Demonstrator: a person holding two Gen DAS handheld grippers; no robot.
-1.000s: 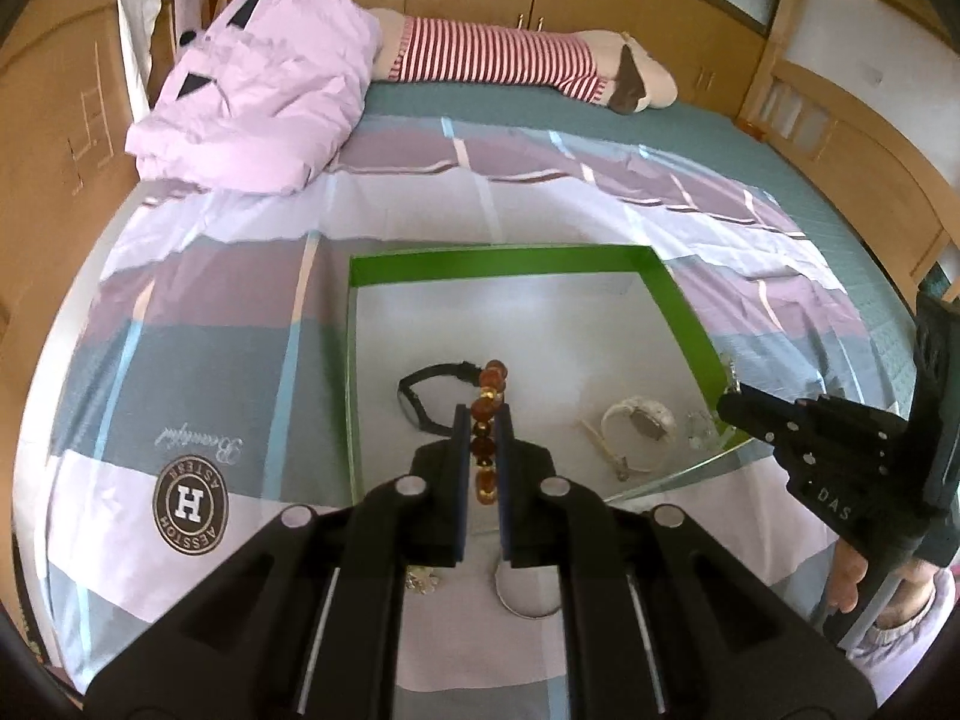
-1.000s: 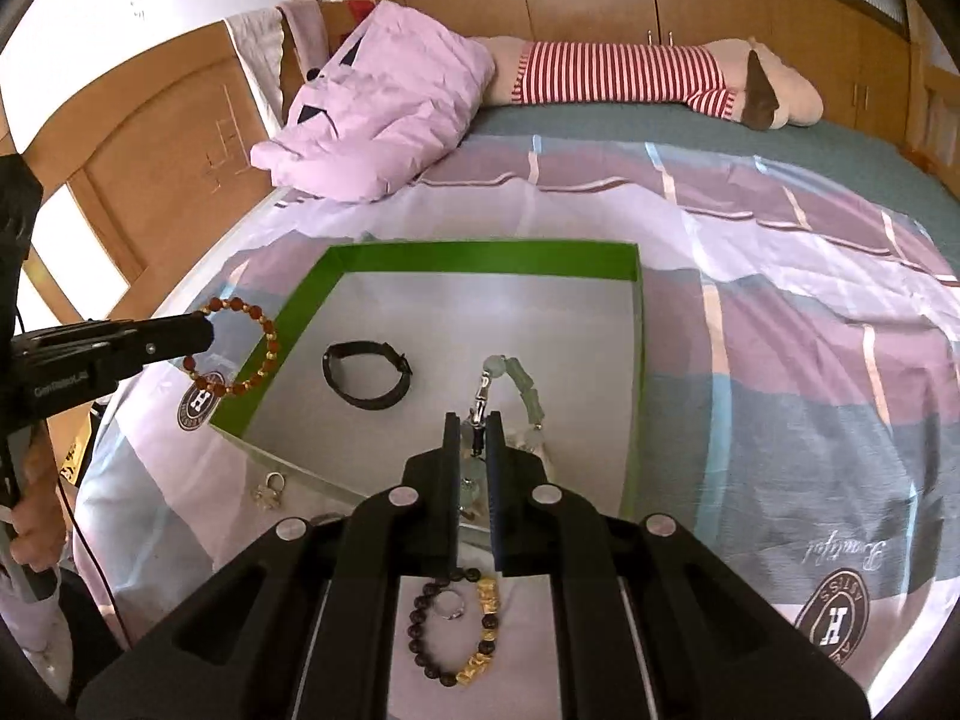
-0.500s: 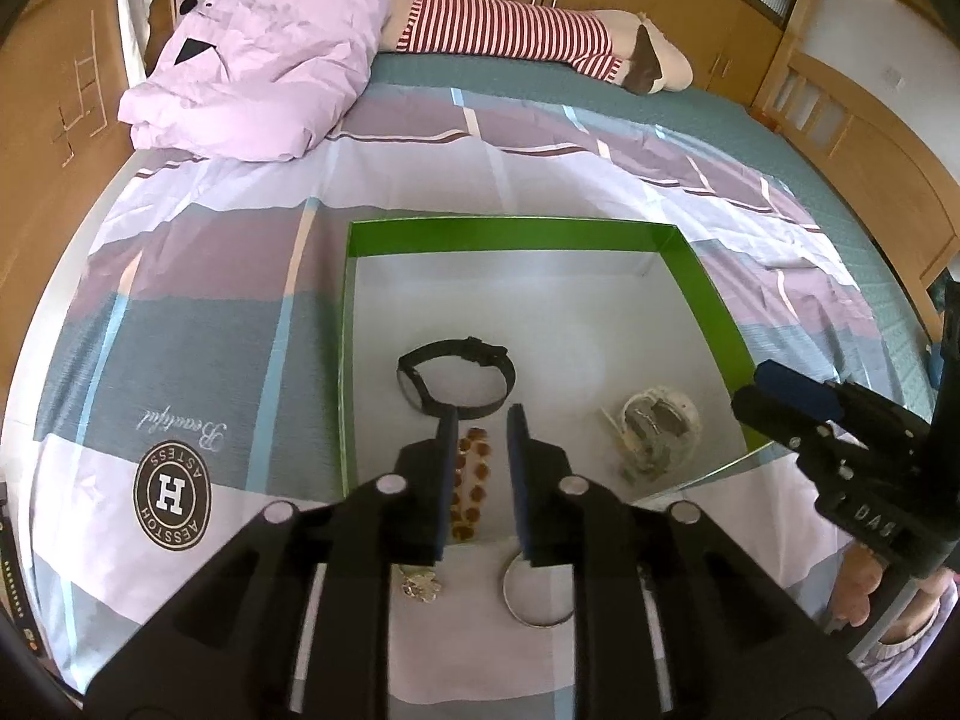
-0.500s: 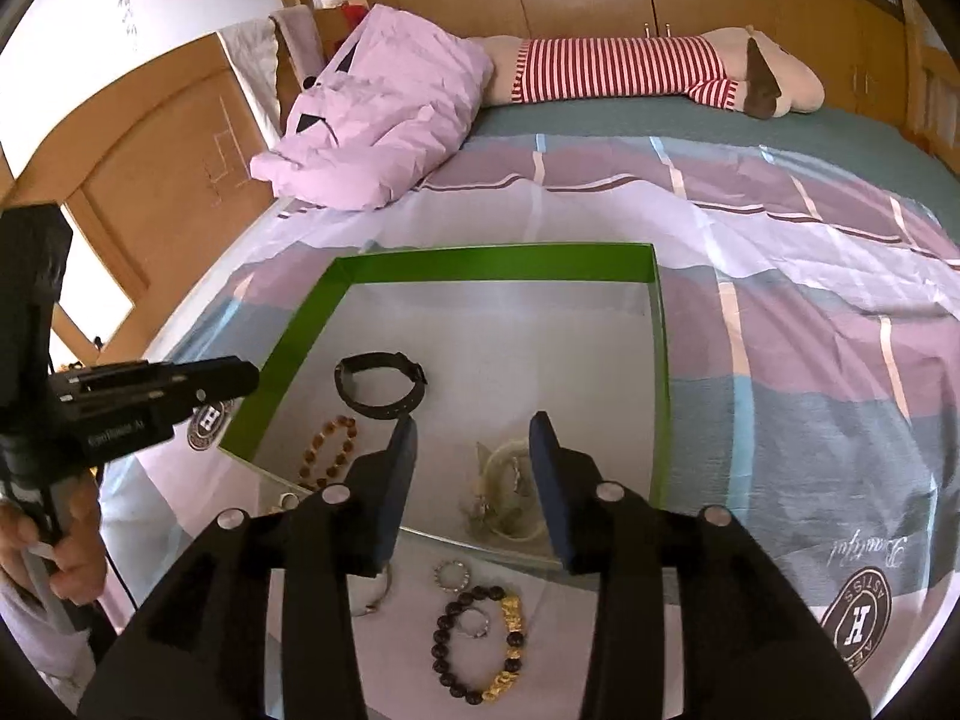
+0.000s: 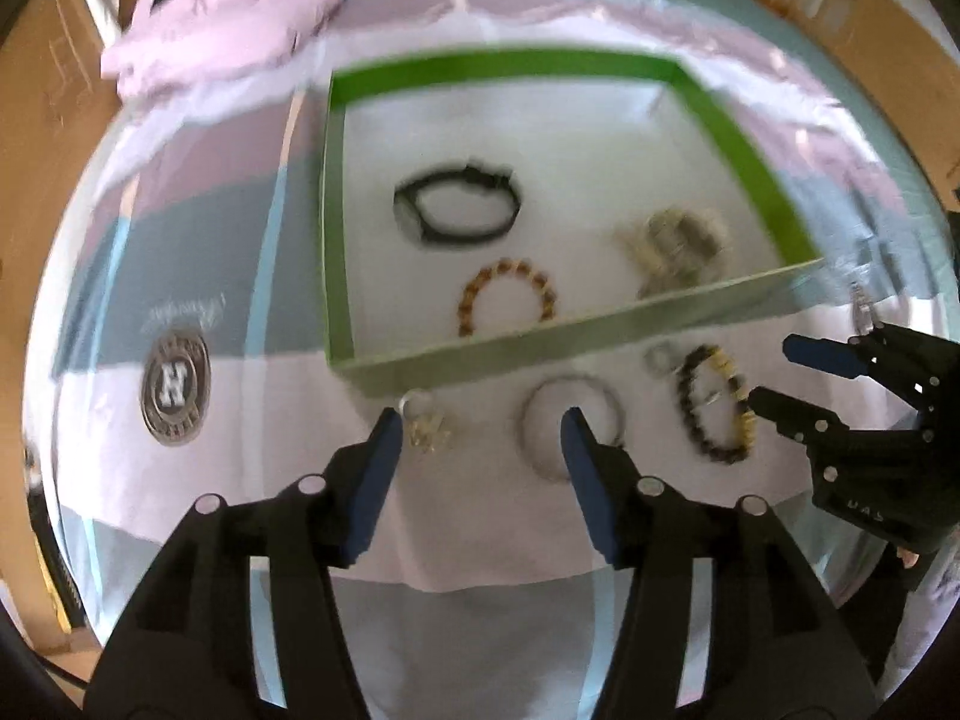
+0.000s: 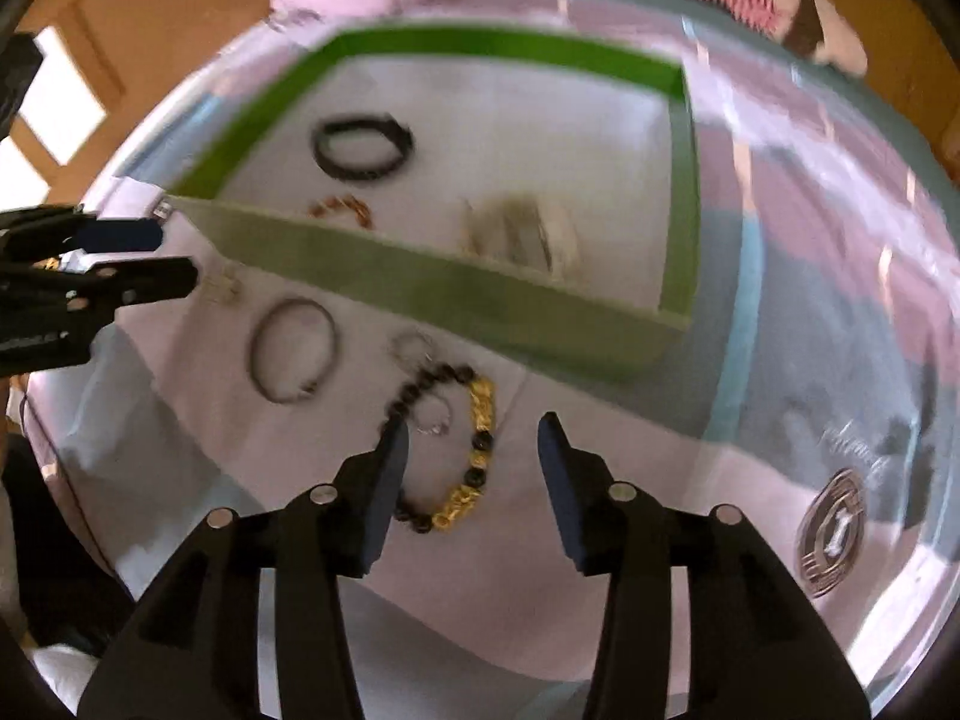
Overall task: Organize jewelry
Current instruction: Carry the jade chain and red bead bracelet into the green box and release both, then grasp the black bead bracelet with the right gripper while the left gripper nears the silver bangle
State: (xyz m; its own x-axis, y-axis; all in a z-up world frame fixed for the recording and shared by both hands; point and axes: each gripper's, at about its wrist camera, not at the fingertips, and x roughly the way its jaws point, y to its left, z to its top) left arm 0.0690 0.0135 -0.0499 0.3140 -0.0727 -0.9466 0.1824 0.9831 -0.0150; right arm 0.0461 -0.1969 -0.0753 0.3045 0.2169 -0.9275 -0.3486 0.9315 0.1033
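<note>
My left fingers (image 5: 477,420) are spread and empty above the bangle (image 5: 570,429); my right fingers (image 6: 474,429) are spread over the bead bracelet (image 6: 456,450), both on the bed near the box (image 5: 600,333). I risk pinching a small ring (image 6: 433,415) or bedsheet too. Only the left view shows the charm (image 5: 427,429) clearly.

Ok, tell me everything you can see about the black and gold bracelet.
The bracelet is a closed loop of dark round beads with chunky gold charms along one side. It lies flat on the bedsheet, outside the green box, with a small silver ring inside its loop. The open right gripper hovers above it, not touching.
</note>
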